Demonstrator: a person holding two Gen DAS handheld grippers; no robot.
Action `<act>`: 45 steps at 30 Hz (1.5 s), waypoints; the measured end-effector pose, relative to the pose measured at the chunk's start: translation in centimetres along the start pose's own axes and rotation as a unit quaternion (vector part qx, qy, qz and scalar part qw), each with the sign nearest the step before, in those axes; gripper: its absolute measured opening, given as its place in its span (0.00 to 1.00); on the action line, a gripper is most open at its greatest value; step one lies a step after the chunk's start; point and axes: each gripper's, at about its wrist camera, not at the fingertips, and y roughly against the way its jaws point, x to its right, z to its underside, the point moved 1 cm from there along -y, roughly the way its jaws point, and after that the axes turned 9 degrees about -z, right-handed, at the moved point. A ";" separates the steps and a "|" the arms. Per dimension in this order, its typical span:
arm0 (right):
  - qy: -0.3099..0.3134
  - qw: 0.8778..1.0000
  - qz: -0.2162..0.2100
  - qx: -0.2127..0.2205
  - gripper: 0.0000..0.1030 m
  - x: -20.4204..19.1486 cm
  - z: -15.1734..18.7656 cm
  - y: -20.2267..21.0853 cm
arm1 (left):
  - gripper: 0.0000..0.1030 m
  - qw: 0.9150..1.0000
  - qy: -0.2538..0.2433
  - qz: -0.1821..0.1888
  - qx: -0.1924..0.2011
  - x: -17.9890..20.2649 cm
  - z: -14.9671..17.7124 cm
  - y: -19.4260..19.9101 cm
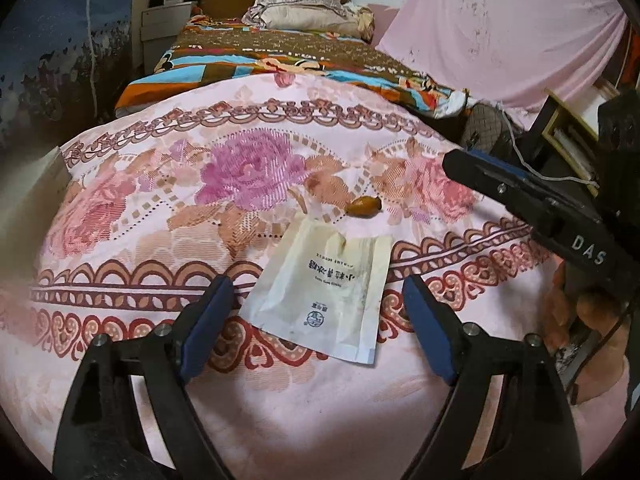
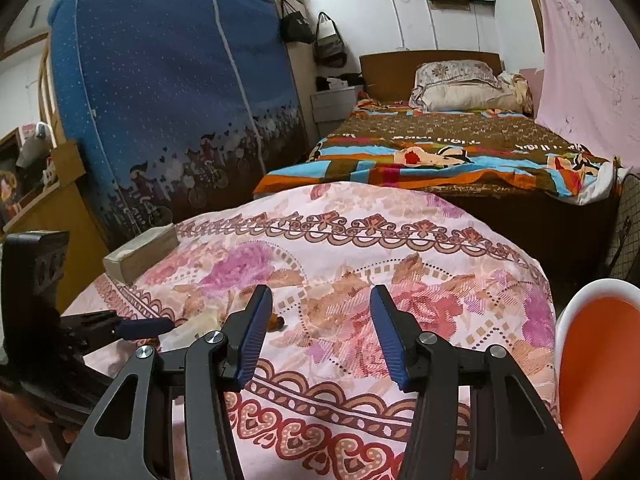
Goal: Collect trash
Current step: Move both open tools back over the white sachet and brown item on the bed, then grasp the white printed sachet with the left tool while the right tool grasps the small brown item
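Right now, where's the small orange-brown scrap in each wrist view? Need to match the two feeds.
Left wrist: the orange-brown scrap lies on the floral cover, centre frame, just beyond the far edge of the white paper packet.
Right wrist: scrap sits left of centre, partly hidden behind the right gripper left finger.
Shared landmark: the pillow at the wooden headboard.

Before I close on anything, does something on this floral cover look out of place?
Yes. A flat, creased paper packet lies on the pink floral cover, with a small orange-brown scrap just beyond it. Both look like litter on bedding. Both hand-held grippers are open and hold nothing.
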 end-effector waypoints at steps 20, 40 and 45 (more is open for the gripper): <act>0.018 0.996 -0.011 -0.082 0.42 -1.1 0.4 -3.5 | 0.26 0.997 0.035 -0.058 0.027 -1.4 0.4 0.8; 0.069 0.987 -0.001 -0.143 0.18 -3.3 1.3 -6.8 | 0.25 0.995 0.091 -0.038 0.030 -3.1 0.6 0.8; 0.068 0.990 -0.011 -0.127 0.18 -3.3 1.1 -6.2 | 0.25 0.994 0.097 -0.036 0.034 -3.5 0.8 1.0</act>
